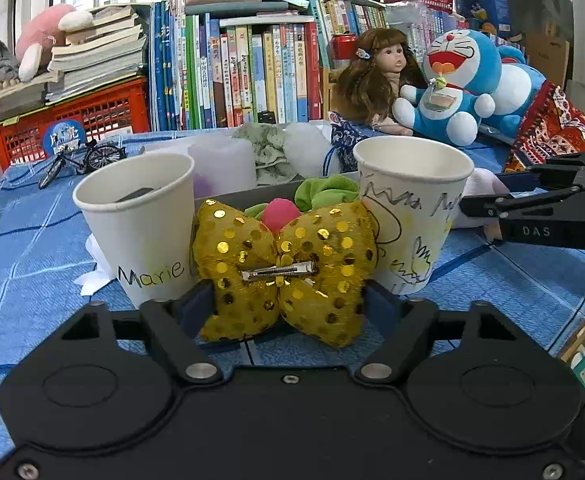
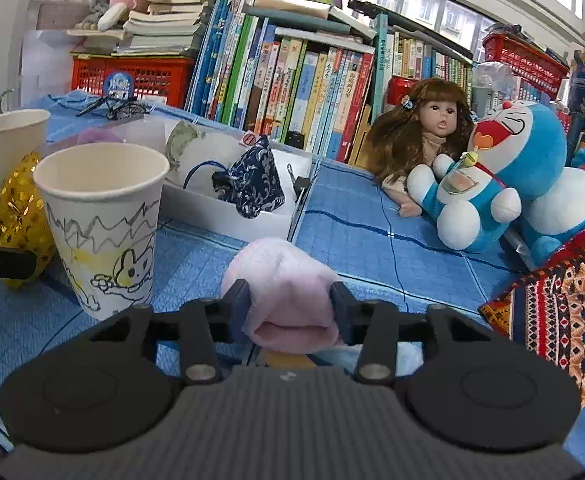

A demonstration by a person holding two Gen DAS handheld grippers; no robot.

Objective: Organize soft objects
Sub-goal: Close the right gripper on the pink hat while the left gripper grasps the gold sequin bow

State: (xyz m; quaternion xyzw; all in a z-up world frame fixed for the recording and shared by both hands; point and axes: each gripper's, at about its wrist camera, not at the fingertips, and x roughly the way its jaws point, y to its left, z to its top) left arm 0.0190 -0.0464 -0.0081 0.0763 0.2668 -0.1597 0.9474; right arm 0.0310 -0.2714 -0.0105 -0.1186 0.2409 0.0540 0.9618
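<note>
My left gripper (image 1: 286, 304) is shut on a yellow sequined bow hair clip (image 1: 284, 272), held between two paper cups; the bow also shows at the left edge of the right wrist view (image 2: 20, 208). My right gripper (image 2: 290, 304) is shut on a rolled pale pink sock (image 2: 284, 280) just above the blue cloth. Behind the bow lie a pink and green soft item (image 1: 288, 208). A white organizer box (image 2: 228, 208) holds a dark blue patterned pouch (image 2: 252, 184) and other soft items.
A cup marked "Marie" (image 1: 140, 232) stands left of the bow, a drawn-on cup (image 1: 408, 216) (image 2: 100, 224) right of it. A doll (image 2: 420, 128), Doraemon plushes (image 2: 492, 184), a patterned cloth (image 2: 564, 304), books and red crates line the back. A toy bicycle (image 1: 80, 160) stands far left.
</note>
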